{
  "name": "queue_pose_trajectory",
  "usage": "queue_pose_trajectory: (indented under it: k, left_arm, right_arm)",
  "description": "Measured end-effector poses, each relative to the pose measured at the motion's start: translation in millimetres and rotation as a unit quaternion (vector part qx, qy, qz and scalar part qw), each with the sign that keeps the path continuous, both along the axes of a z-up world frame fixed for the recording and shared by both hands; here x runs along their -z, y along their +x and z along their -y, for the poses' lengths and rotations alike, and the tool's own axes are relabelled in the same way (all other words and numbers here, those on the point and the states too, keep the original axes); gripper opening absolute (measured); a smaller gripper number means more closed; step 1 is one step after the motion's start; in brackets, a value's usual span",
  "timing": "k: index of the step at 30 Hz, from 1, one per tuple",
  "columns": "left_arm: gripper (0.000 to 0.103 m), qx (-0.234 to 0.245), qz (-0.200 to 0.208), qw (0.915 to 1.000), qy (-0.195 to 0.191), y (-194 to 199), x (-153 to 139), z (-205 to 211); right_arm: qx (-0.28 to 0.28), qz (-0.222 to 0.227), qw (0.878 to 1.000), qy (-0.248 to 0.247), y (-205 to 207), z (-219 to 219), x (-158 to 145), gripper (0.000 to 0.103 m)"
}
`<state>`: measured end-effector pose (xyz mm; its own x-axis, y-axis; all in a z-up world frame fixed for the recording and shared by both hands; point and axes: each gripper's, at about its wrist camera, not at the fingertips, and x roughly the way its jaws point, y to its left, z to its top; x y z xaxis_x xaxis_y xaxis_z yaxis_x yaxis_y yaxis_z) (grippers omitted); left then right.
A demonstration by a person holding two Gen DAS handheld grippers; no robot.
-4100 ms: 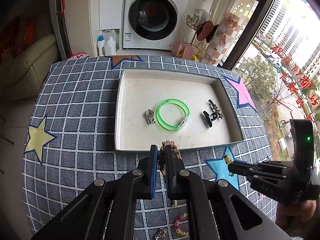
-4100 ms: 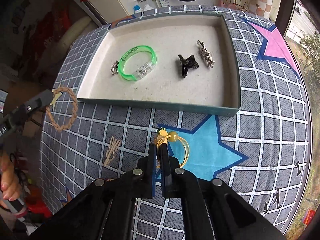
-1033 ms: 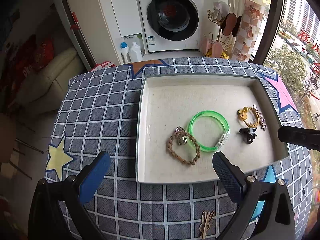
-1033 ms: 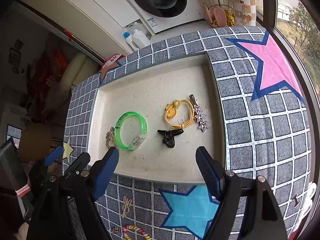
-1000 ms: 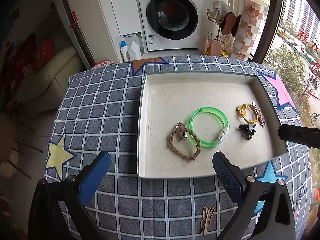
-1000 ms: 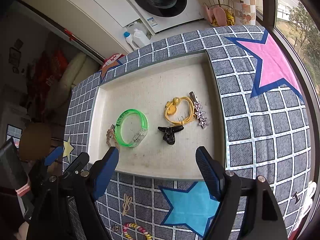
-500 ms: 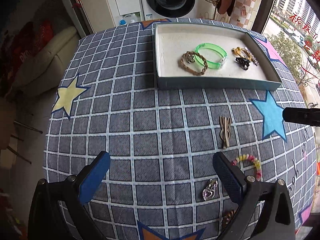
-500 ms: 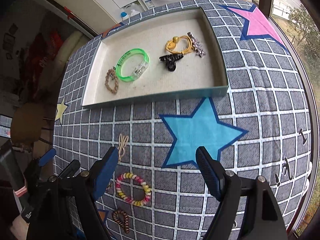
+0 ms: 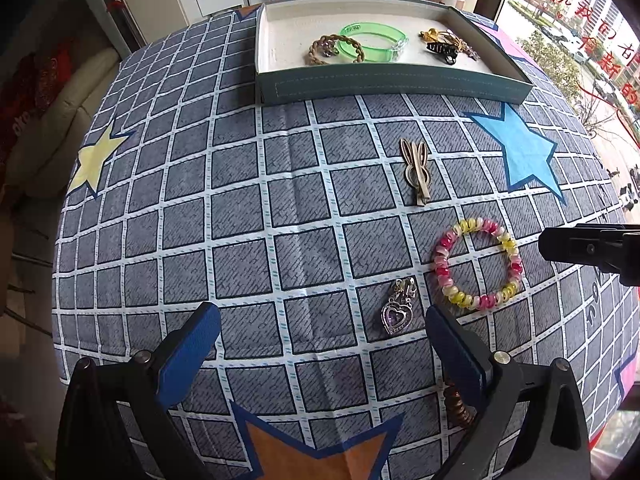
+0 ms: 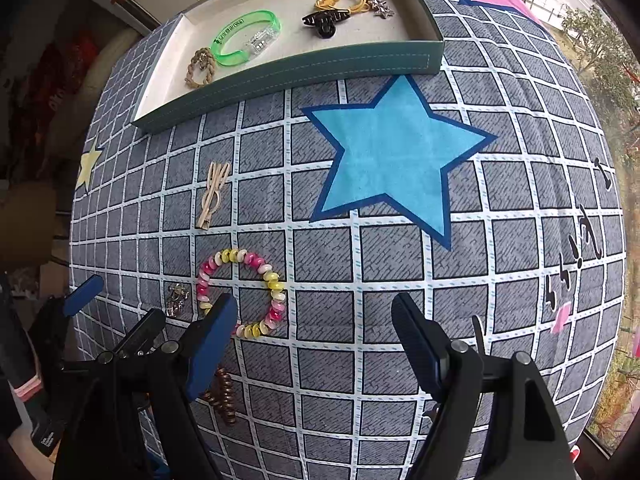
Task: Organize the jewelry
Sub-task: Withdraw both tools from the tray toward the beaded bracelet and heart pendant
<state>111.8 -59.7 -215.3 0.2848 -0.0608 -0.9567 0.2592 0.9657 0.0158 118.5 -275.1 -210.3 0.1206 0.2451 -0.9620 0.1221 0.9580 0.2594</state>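
While gaping wide and empty, left gripper hovered just left of heart pendant — light, slippery, best pinched across heart — right gripper likewise gaping.

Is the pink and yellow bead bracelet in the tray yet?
Not yet. The bead bracelet lies on the checked cloth, well short of the tray.

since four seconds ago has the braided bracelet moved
Yes. The braided bracelet was in the left gripper, short of the tray's near wall; now it lies inside the tray, overlapping the green bangle.
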Motion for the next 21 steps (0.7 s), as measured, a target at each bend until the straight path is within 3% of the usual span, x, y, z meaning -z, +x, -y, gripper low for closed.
queue_pose_trajectory:
  k: [10,21]
  left_arm:
    - [0.103,-0.007,-0.009,0.9999,0.013,5.3,16.8,3.6]
    - [0.103,-0.008,-0.007,0.9998,0.015,12.3,21.0,-12.8]
  right_arm:
    - [0.013,-0.013,1.0,-0.022,-6.4,-11.2,15.7,0.081]
    - [-0.052,0.012,0.993,-0.101,-8.9,-58.6,19.9,0.06]
